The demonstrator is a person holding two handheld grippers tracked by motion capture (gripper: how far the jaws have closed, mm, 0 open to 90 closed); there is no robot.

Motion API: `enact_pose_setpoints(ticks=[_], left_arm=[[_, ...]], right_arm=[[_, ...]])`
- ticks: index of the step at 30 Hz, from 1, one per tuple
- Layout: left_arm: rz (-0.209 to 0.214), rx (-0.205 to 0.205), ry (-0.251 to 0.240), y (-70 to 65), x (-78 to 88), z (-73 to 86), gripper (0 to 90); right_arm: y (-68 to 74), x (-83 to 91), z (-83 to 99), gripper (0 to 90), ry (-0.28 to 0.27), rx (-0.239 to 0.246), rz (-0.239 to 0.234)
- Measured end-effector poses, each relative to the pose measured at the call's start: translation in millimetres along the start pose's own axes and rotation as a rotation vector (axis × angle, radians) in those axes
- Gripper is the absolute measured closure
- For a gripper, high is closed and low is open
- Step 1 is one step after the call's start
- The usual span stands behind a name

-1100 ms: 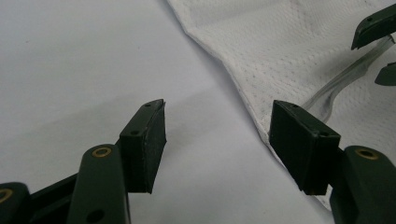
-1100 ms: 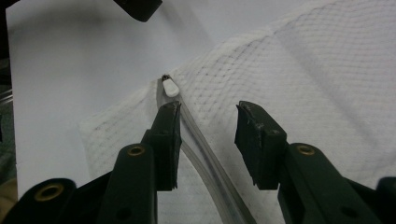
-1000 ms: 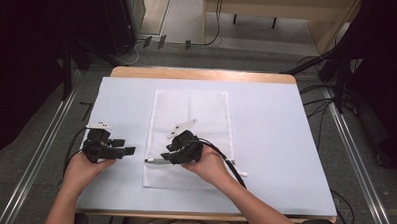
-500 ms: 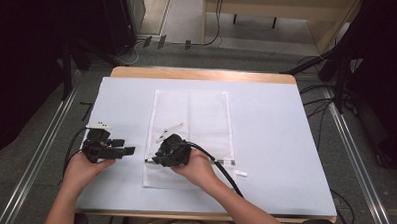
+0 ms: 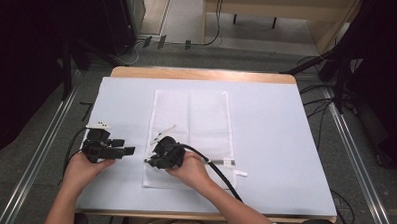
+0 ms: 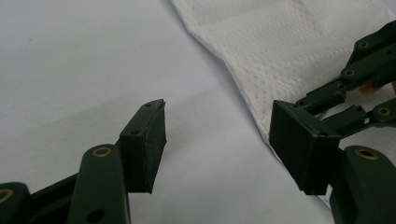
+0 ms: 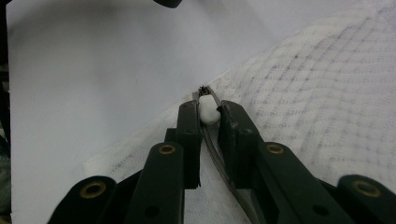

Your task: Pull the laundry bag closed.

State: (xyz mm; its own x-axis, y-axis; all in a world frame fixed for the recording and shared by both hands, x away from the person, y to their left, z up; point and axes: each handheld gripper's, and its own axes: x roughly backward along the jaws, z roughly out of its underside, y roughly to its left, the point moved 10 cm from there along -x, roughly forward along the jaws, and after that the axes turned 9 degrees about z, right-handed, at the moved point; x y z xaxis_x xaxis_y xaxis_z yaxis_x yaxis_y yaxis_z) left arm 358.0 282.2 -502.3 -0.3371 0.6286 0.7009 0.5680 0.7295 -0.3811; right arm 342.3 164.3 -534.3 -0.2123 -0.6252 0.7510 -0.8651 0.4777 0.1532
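A bench (image 5: 203, 74) with a pale wooden edge carries a white cover sheet (image 5: 286, 125) over nearly its whole top. A small white tag (image 5: 240, 172) lies on the sheet toward the near right. Grey floor (image 5: 46, 106) surrounds the bench, with a metal rail (image 5: 37, 154) along each side, black cables (image 5: 314, 103) at the far right, and light wooden furniture (image 5: 280, 10) beyond

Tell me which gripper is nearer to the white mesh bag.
Right. The right gripper is over the white mesh bag at its near left edge, shut on the zipper pull. The left gripper rests open on the table beside it.
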Motion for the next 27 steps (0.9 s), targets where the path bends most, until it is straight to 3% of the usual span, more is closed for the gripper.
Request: enact_pose_setpoints(ticks=[14, 21, 23, 27], left_arm=[[0.009, 0.008, -0.004, 1.3, 1.1, 1.1, 38.4], [0.032, 0.03, 0.0, 0.6, -0.4, 3.4, 41.7], [0.034, 0.027, 0.001, -0.2, -0.7, 3.5, 42.2], [0.059, -0.005, 0.01, -5.0, -2.6, 3.8, 42.7]], right_arm=[[4.0, -12.4, -12.1, 82.7, 0.005, -0.024, -0.022], [3.2, -12.0, -11.3, 87.6, 0.014, 0.004, -0.024], [2.0, -10.9, -10.9, 87.7, 0.015, 0.022, -0.021], [-1.2, -6.4, -15.0, 87.7, -0.004, 0.014, -0.01]])
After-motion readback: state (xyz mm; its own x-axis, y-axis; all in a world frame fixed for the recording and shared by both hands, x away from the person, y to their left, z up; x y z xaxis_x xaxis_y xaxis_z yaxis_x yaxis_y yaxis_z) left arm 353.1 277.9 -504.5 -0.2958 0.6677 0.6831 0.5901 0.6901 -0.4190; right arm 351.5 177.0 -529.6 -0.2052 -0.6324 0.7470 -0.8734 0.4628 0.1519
